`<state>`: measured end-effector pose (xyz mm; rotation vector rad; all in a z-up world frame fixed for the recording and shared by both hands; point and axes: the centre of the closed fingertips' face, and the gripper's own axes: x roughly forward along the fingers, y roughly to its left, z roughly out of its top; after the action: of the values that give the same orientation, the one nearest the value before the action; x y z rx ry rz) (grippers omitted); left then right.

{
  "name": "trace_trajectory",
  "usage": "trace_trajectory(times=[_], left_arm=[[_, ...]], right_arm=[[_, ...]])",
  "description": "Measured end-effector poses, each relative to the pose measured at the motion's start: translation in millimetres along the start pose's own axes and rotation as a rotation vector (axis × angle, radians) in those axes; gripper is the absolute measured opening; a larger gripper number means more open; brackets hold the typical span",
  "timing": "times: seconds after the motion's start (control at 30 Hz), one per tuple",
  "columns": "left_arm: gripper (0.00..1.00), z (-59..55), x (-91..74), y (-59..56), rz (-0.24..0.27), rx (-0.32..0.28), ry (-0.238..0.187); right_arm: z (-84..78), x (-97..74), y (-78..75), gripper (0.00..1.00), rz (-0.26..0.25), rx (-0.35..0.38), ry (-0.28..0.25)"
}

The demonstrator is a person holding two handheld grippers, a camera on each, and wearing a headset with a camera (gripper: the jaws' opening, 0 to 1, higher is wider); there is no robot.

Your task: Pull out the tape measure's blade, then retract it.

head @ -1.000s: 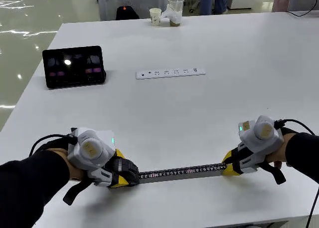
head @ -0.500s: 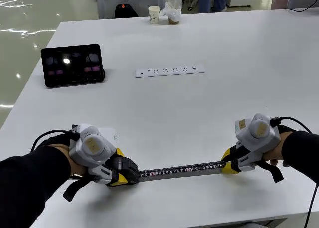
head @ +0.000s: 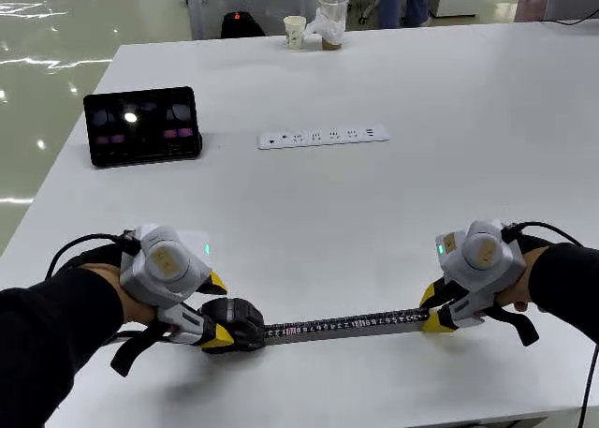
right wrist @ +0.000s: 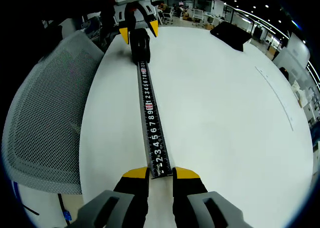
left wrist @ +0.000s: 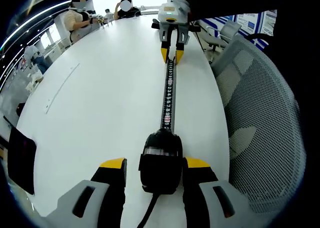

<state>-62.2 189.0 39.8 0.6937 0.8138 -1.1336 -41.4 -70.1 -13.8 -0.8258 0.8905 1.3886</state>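
Note:
The black tape measure case lies near the front edge of the white table, with my left gripper shut on it. In the left gripper view the case sits between the yellow-tipped jaws of the left gripper. The blade runs out to the right, flat along the table. My right gripper is shut on its end. In the right gripper view the blade leads from my right gripper to the case held by the left gripper.
A dark tablet stands at the left of the table and a white power strip lies in the middle. Cups stand at the far edge. A grey mesh chair is just off the table's front edge.
Both grippers keep their hold and the blade stays out at about the same length. The hands have shifted only slightly.

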Motion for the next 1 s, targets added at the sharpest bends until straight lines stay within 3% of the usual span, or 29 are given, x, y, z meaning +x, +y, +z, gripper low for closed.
trace_trajectory(times=[0.4, 0.53, 1.0], left_arm=[[0.59, -2.4, -5.7, 6.5, -0.001, -0.105, -0.019], [0.68, -4.3, -6.7, 5.1, -0.006, -0.167, -0.028], [0.87, -13.5, -9.0, -6.9, -0.033, -0.264, -0.046]], right_arm=[[4.4, -5.2, 2.2, 0.29, 0.008, -0.023, 0.027], [9.1, -6.7, 8.2, 0.39, 0.026, 0.007, 0.009], [4.5, -8.5, 10.7, 0.62, -0.004, 0.116, -0.033]])
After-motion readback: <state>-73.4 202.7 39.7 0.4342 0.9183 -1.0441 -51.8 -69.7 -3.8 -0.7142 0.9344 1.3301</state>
